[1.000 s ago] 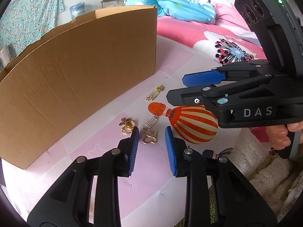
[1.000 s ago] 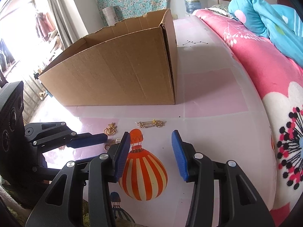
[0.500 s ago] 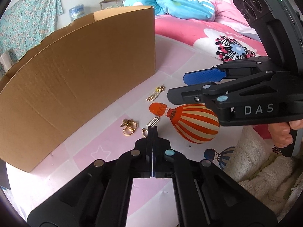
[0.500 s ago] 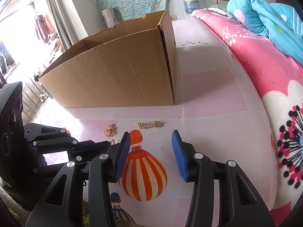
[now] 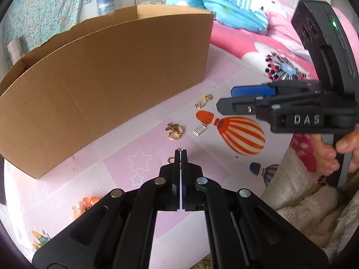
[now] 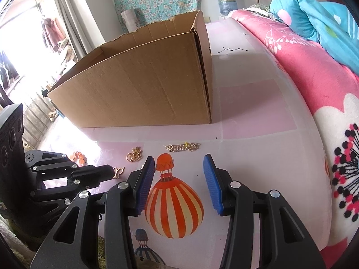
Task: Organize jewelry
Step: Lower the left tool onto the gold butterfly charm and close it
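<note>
Flanking gold ring cluster (image 5: 174, 131): cardboard box (image 5: 107, 85), silver clip (image 5: 199, 130)

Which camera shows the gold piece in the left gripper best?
Right wrist view: the gold butterfly-shaped piece sticks out sideways from the shut left gripper. The left wrist view shows only slivers of gold beside the closed tips.

We see a gold butterfly earring (image 6: 119, 172) pinched in the left gripper (image 5: 180, 153), near the cardboard box (image 5: 101, 74); the gold ring charm (image 5: 174, 131), silver clip (image 5: 199, 130) and gold chain (image 5: 203, 101) lie closer to it.

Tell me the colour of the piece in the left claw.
Gold; clearest in the right wrist view.
</note>
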`<move>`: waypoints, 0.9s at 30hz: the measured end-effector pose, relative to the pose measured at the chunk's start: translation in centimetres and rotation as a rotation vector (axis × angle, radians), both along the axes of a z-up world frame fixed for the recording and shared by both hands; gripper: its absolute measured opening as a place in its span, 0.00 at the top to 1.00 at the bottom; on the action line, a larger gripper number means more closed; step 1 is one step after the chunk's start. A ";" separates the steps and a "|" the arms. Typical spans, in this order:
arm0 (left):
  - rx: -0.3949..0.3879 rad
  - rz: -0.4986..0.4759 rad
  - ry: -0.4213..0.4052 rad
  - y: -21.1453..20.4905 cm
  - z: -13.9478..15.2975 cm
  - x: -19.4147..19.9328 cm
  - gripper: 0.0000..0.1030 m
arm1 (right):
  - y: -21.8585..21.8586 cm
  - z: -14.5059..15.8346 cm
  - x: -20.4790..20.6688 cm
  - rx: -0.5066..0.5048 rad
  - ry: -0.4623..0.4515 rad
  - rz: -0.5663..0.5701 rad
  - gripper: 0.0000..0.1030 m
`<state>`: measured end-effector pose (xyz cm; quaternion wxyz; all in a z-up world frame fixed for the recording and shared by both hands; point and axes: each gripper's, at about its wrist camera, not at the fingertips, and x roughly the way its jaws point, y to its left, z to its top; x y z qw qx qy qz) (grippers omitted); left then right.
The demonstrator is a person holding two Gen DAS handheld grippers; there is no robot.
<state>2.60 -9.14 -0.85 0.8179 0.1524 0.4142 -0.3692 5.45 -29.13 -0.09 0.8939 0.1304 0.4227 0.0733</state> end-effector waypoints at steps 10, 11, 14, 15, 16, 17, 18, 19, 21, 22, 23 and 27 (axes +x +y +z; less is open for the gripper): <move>0.032 0.011 -0.014 -0.4 -0.3 0.1 0.85 | -0.1 -0.2 0.0 0.003 0.003 0.005 0.57; 0.035 0.010 -0.016 -0.4 -0.3 0.1 0.85 | -0.1 -0.2 0.0 0.004 0.003 0.005 0.57; 0.051 0.015 -0.028 -0.5 -0.3 0.0 0.85 | -0.1 -0.3 0.1 0.007 0.003 0.005 0.57; 0.056 0.016 -0.030 -0.5 -0.2 0.0 0.85 | -0.1 -0.3 0.1 0.007 0.002 0.006 0.57; 0.060 0.013 -0.031 -0.7 -0.3 0.0 0.85 | -0.1 -0.3 0.1 0.006 0.002 0.007 0.57; 0.064 0.014 -0.034 -0.7 -0.3 0.0 0.85 | -0.1 -0.3 0.1 0.006 0.002 0.008 0.57; 0.068 0.015 -0.036 -0.8 -0.3 0.0 0.85 | 0.0 -0.3 0.1 0.008 0.001 0.009 0.57; 0.073 0.013 -0.039 -0.8 -0.3 0.0 0.85 | 0.0 -0.3 0.1 0.010 0.002 0.010 0.57; 0.084 0.015 -0.049 -0.8 -0.3 -0.1 0.82 | 0.1 -0.3 0.2 0.010 0.002 0.013 0.57; 0.086 0.017 -0.052 -0.7 -0.3 0.0 0.78 | 0.1 -0.3 0.2 0.009 0.002 0.014 0.57; 0.086 0.020 -0.054 -0.7 -0.3 0.0 0.77 | 0.1 -0.3 0.2 0.010 0.003 0.016 0.57; 0.077 0.023 -0.037 -0.5 -0.4 0.3 0.77 | 0.2 -0.4 0.4 0.010 0.004 0.020 0.57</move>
